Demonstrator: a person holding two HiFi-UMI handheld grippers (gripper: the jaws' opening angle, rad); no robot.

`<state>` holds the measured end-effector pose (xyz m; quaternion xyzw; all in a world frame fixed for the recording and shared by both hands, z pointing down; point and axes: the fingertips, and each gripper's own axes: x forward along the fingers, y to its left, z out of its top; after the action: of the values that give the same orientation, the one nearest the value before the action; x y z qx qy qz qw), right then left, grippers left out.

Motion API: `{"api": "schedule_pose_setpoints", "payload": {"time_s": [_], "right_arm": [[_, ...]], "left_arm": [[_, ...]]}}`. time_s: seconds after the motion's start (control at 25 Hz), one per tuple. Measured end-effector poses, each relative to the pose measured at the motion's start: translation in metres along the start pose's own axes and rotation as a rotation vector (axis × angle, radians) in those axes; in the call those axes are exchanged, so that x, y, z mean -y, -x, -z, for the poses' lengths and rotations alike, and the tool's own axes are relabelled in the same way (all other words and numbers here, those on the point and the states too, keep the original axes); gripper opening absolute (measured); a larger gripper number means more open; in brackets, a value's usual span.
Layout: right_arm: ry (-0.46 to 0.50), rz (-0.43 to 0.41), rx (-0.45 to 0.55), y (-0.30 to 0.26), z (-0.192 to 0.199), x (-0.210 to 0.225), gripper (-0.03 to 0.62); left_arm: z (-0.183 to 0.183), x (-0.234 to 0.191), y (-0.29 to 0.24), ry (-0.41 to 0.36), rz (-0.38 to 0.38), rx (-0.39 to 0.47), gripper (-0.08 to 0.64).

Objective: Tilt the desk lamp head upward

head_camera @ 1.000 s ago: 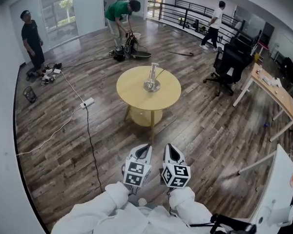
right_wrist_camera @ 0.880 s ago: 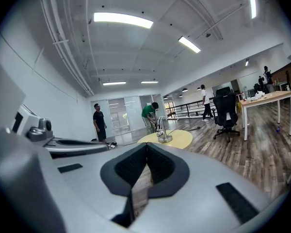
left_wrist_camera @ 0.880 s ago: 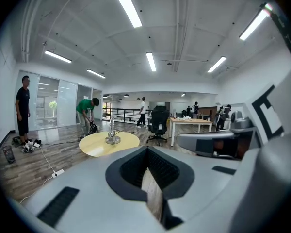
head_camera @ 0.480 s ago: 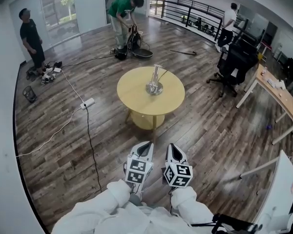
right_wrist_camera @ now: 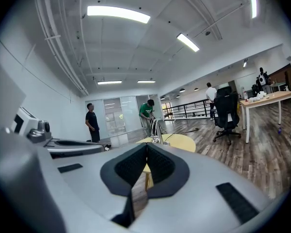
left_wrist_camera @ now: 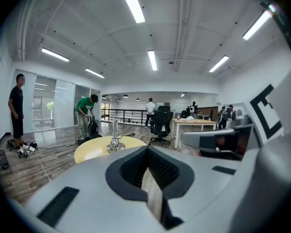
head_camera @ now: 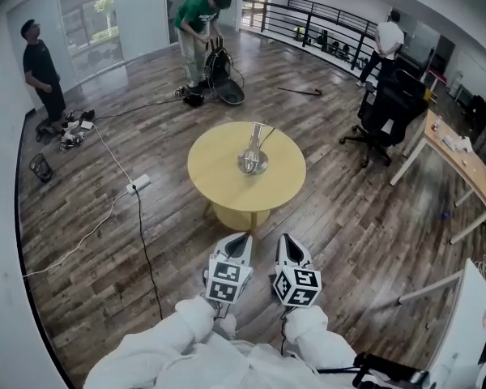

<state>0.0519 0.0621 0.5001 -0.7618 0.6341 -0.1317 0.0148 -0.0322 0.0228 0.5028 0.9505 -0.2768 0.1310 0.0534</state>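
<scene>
A silver desk lamp (head_camera: 253,152) stands on a round yellow table (head_camera: 215,177) in the middle of the room, its slim arm rising from a round base. It shows small in the left gripper view as the lamp (left_wrist_camera: 115,139) and in the right gripper view as the lamp (right_wrist_camera: 156,131). My left gripper (head_camera: 239,245) and right gripper (head_camera: 286,247) are side by side near my body, well short of the table. Both are shut with nothing between their jaws.
A white power strip (head_camera: 138,185) with a black cable lies on the wood floor left of the table. A black office chair (head_camera: 386,112) and a wooden desk (head_camera: 462,164) stand at the right. Three people (head_camera: 196,24) are at the far side.
The table and lamp have come a little nearer and lower in the head view. The person at the far right has walked on. Both grippers keep their pose, shut.
</scene>
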Motion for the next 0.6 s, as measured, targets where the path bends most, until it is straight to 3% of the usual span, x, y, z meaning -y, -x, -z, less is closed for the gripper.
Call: {"api": "schedule_pose_setpoints", "payload": {"time_s": [0.6], "right_arm": [[-0.010, 0.034, 0.007, -0.102, -0.016, 0.015, 0.014]], "left_arm": [[-0.022, -0.069, -0.087, -0.022, 0.036, -0.012, -0.002]]}}
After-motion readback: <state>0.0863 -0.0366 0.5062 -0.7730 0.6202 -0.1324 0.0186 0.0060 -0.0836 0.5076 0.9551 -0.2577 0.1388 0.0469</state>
